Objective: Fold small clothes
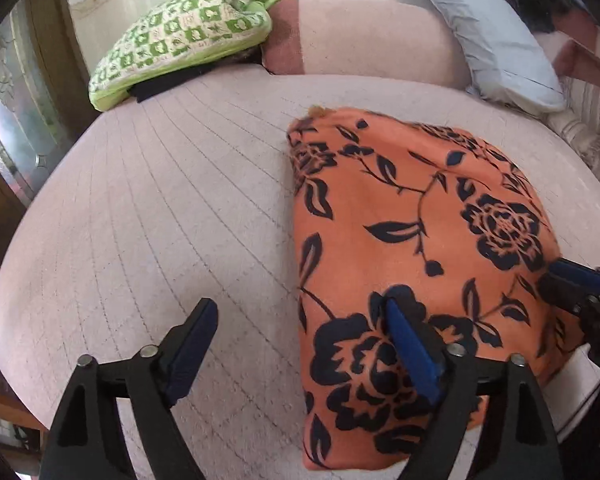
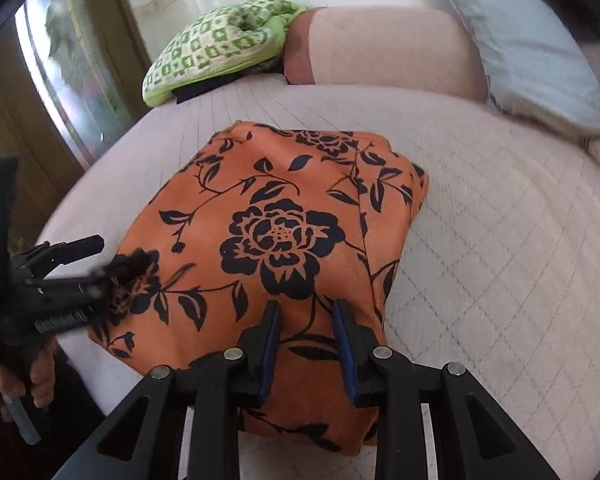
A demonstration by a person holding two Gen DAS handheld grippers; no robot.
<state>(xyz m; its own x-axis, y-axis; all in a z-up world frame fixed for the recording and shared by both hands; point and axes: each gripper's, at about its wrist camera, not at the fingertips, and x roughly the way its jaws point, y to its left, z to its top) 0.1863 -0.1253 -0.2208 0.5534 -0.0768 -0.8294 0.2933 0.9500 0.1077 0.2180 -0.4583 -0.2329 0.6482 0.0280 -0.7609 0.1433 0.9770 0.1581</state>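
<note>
An orange cloth garment printed with dark navy roses (image 2: 284,240) lies folded into a puffy rectangle on the pale quilted bed (image 1: 148,208). The left gripper (image 1: 300,312) stands spread wide, one finger over its near-left edge, gripping nothing. The right gripper (image 2: 306,308), narrowly parted, hovers above its near edge; whether it pinches fabric I cannot tell.

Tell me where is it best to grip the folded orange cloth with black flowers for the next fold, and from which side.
Probably the near folded edge of the orange floral cloth, approached from above on the near side. That edge lies flat on the pale quilted mattress, nearest both grippers, and the right gripper hangs just over it.
</note>
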